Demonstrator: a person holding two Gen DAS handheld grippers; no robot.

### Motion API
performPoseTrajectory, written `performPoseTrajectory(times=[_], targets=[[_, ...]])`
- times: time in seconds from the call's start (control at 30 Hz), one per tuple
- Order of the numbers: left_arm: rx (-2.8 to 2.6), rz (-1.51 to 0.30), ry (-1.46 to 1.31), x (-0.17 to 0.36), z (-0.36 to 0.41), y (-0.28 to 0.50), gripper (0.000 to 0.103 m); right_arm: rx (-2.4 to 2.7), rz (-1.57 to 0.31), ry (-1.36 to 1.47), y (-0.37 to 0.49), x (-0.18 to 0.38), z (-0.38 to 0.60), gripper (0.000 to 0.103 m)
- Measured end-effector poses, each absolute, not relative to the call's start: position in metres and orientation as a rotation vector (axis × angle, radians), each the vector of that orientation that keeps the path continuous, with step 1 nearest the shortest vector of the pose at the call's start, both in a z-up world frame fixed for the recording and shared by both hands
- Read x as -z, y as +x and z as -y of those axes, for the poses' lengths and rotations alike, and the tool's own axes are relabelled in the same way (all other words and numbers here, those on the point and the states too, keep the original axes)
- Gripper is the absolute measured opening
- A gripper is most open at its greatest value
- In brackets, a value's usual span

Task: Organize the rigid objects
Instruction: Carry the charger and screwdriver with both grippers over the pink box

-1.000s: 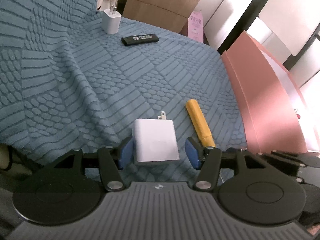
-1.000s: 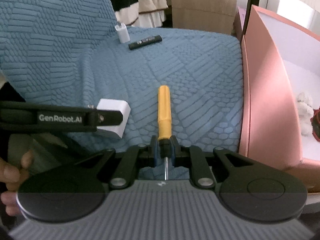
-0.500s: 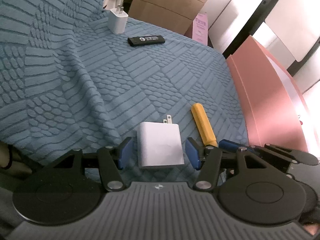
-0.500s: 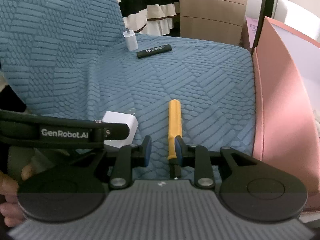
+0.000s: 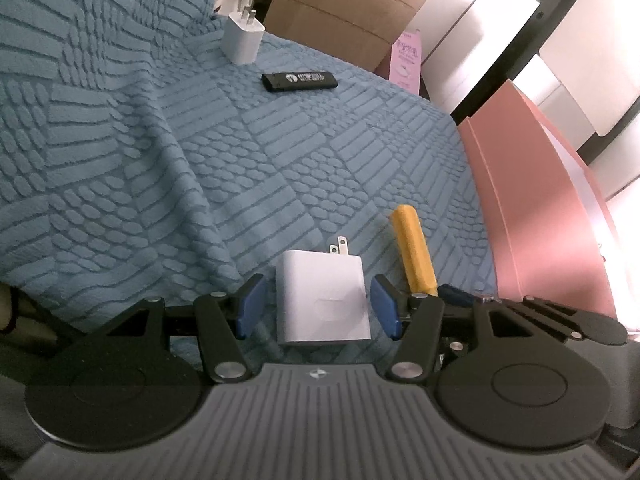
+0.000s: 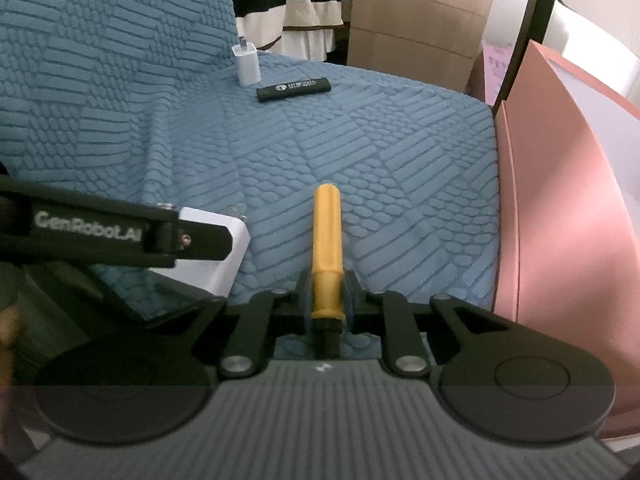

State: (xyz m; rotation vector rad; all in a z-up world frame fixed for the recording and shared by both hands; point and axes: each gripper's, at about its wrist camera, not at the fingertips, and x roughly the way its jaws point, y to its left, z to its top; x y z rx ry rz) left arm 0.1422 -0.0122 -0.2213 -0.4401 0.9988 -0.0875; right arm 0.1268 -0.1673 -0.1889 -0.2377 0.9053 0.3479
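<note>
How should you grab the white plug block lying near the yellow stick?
Grip the white plug block across its two flat side faces, coming from its plain back end, opposite the metal prongs. It lies flat, prongs pointing away, so the left gripper already straddles those sides, fingers apart.

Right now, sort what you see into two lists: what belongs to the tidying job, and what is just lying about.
Job:
- white charger, between the open left gripper pads
- yellow-handled screwdriver, clamped by the right gripper
- small white plug
- black stick
- pink box

Lying about:
- blue sofa cover
- striped cloth
- wooden drawers
</note>
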Motion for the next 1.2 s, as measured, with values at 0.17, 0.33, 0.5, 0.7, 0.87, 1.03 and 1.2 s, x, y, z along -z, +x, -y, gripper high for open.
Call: performPoseTrajectory(times=[0.17,0.33,0.5,0.7,0.87,1.03,1.2], targets=[[0.099,-1.001,-0.398,0.224,0.021,0.145,0.063,-0.322,-0.908,-0.247,0.13,0.191,0.17,0.019],[0.096,-0.999,-0.365,0.226,0.025,0.146,0.063,-0.328,-0.92,-0.247,0.132,0.194,0.171,0.02],[0.092,-0.988,-0.333,0.227,0.029,0.149,0.063,-0.322,-0.906,-0.257,0.13,0.199,0.171,0.02],[0.076,-0.986,-0.273,0.227,0.038,0.152,0.059,-0.318,-0.905,-0.227,0.129,0.198,0.174,0.02],[0.079,-0.987,-0.269,0.227,0.04,0.156,0.058,-0.304,-0.895,-0.213,0.129,0.194,0.176,0.02],[0.105,-0.977,-0.311,0.22,0.036,0.157,0.058,-0.296,-0.884,-0.176,0.132,0.184,0.179,0.02],[0.125,-0.963,-0.331,0.208,0.03,0.157,0.058,-0.278,-0.876,-0.15,0.133,0.173,0.18,0.02]])
